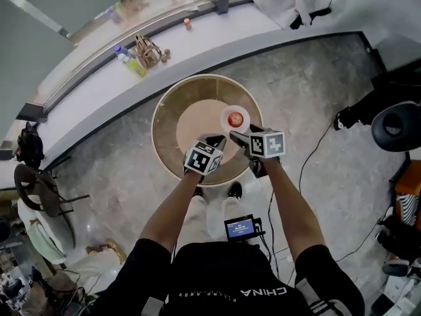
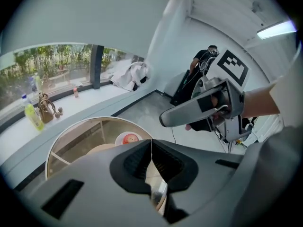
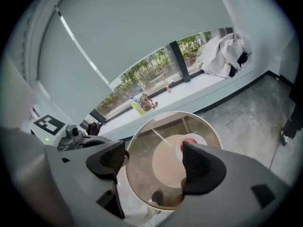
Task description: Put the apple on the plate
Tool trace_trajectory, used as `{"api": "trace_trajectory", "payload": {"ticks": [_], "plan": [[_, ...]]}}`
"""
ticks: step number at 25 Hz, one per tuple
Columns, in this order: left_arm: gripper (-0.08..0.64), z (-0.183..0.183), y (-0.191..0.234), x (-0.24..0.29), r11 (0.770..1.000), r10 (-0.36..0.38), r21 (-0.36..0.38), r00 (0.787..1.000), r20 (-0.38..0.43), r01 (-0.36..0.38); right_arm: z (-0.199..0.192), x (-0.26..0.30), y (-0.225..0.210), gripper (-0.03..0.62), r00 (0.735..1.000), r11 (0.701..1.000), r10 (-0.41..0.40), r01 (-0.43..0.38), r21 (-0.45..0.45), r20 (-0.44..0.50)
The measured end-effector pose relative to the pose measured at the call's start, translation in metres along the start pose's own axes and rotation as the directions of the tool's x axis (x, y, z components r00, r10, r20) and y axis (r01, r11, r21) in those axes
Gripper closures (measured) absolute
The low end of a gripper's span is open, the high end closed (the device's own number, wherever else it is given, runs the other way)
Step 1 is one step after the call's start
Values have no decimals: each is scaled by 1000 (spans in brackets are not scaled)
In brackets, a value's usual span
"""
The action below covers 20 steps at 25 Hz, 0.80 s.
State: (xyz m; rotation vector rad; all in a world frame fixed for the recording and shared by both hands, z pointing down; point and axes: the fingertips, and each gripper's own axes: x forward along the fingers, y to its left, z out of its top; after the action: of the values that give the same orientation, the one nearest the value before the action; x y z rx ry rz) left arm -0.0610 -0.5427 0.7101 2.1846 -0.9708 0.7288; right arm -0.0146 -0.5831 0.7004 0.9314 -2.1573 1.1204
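Observation:
A red apple lies on a small white plate on the round glass table, right of its middle. The left gripper view shows the apple on the plate too, and in the right gripper view the apple peeks out from behind one jaw. My left gripper hangs high above the table's near edge with its jaws together and nothing between them. My right gripper hangs just right of it, above the plate's near side, with its jaws wide apart and nothing held.
A white window counter curves behind the table and carries bottles, a small bag and a can. A chair stands at the left. Cables and dark equipment lie on the floor at the right.

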Motion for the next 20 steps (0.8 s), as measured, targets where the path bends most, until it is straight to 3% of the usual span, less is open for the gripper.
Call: {"api": "trace_trajectory", "payload": {"ticks": [2, 3, 5, 6, 8, 13, 20], "plan": [[541, 5, -20, -29, 1000, -7, 12, 1000, 8, 7, 2, -35, 27, 192, 999, 999, 26, -27, 29, 44], [541, 5, -29, -41, 1000, -8, 24, 1000, 6, 8, 2, -51, 36, 228, 997, 999, 19, -21, 37, 71], [541, 6, -44, -65, 998, -7, 56, 1000, 7, 6, 3, -82, 50, 457, 992, 999, -24, 19, 33, 128], [541, 8, -51, -76, 998, -10, 69, 1000, 16, 9, 3, -94, 58, 510, 988, 999, -34, 31, 21, 148], [541, 15, -62, -94, 997, -29, 76, 999, 45, 25, 1, -113, 75, 534, 987, 999, -27, 31, -24, 160], [541, 21, -101, -112, 985, -162, 83, 981, 103, 153, -14, -141, 92, 554, 988, 987, -52, 73, -144, 143], [542, 33, -123, -109, 981, -139, 153, 983, 122, 120, -18, -167, 82, 563, 980, 976, -79, 114, -187, 182]]}}
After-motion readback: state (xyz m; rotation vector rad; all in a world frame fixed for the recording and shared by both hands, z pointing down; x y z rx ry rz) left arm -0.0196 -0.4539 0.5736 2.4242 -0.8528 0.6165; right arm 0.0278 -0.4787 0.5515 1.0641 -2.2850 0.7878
